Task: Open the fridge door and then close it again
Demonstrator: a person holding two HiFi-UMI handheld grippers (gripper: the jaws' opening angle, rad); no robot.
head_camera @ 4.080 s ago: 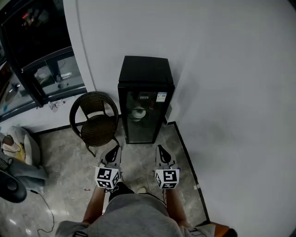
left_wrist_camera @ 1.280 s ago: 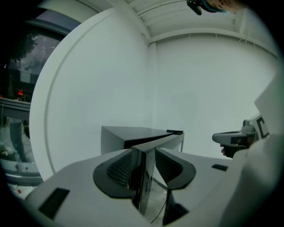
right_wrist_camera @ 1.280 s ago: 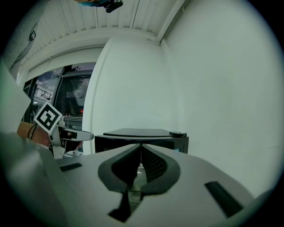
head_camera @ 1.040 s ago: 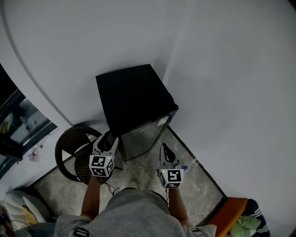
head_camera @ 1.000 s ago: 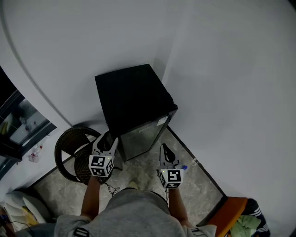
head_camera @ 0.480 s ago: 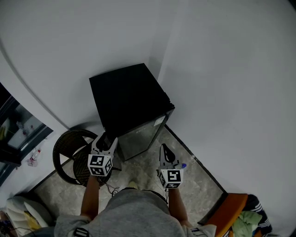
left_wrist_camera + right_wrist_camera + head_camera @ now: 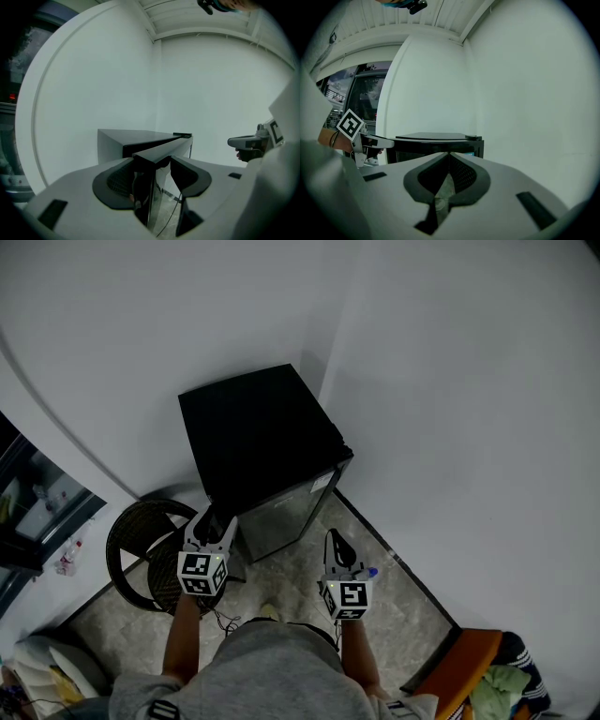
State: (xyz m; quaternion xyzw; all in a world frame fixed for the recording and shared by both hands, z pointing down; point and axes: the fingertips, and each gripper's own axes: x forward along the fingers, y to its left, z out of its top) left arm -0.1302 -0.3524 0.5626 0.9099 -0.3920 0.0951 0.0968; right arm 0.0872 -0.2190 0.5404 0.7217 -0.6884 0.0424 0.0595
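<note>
- Head view: a black fridge (image 7: 258, 432) is seen in the corner of a white-walled room, and its glass door (image 7: 286, 517) is turned toward the person standing before it.
- A round wicker chair (image 7: 131, 540) is set just left of the fridge, on the marble floor (image 7: 403, 606).
- The left gripper (image 7: 214, 521) is held at the door's left edge, between the fridge and the chair.
- The right gripper (image 7: 335, 545) is held in front of the fridge's right corner, apart from the door.
- An orange object (image 7: 459, 667) is seen on the floor well to the right of the fridge.
- Left gripper view: the jaws are spread wide and have just been opening.
- The free upright edge of the fridge door stands between them, but no pad is seen pressing on it, so the claw is released.
- Whether the door is ajar cannot be told.
- The fridge's flat top is seen just beyond the jaw tips, and the right gripper is in view to the right of the fridge.
- Right gripper view: the jaws (image 7: 449, 155) are closed together, tip to tip, with nothing between them, so the claw is clenched and empty.
- The fridge's front and top are seen straight ahead, beyond the tips and not touched.
- The left gripper, with its marker cube (image 7: 349, 124), is seen at the fridge's left side, and a dark window (image 7: 365, 93) lies farther left.
</note>
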